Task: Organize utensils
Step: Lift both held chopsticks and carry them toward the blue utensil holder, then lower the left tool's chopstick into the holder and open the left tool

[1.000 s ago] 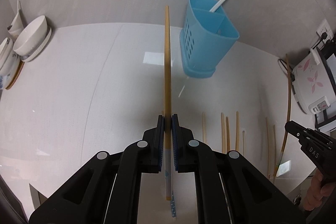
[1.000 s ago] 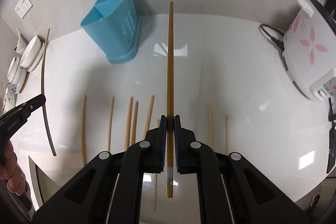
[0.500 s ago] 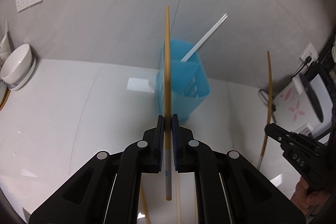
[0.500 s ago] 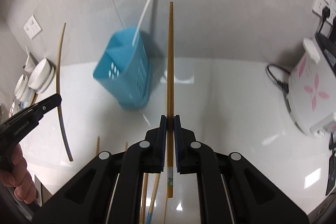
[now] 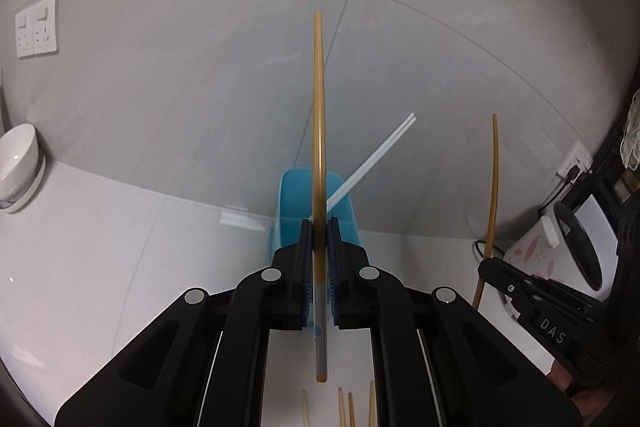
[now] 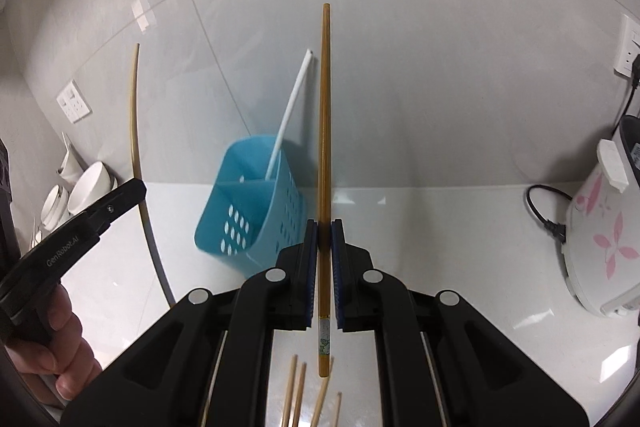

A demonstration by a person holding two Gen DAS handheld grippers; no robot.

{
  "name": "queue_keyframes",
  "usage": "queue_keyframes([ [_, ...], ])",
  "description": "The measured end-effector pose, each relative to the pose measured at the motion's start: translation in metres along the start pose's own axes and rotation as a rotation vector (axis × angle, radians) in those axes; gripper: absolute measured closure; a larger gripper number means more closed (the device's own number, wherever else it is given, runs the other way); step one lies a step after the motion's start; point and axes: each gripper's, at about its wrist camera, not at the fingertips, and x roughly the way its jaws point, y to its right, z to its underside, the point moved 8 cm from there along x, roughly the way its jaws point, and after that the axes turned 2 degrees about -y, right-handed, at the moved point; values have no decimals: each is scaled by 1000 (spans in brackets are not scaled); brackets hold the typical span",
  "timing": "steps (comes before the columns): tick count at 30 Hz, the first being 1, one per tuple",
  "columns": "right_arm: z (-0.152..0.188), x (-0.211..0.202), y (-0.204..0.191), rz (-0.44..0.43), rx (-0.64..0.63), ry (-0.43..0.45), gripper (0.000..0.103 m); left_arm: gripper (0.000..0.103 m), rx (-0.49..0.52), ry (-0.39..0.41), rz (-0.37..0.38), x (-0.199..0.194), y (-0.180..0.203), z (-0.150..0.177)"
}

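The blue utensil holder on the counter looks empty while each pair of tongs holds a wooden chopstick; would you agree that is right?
Not quite: the blue utensil holder is not empty; white chopsticks lean out of it, as the right wrist view shows. The left tongs and right tongs do each hold a wooden chopstick.

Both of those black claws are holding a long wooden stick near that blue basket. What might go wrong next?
Each gripper, left and right, pinches its wooden chopstick near one end, so the long free part could swing or slip.

The blue perforated plastic holder looks light, and a sideways nudge might tip it.

A white plastic chopstick already leans in one compartment and could block an incoming tip.
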Motion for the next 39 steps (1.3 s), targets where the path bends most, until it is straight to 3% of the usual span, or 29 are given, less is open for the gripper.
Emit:
queue_keyframes([
  [9,-14,5,-3,-22,6,41,97,96,71,198,23,8,16,-30],
  [13,-13,10,-3,-20,-1,35,97,96,97,216,15,23,20,-32],
  [24,-10,18,-1,-28,7,32,97,96,122,173,0,69,22,-17],
  [39,-8,27,-5,-30,-6,18,97,96,147,49,-21,106,15,14],
])
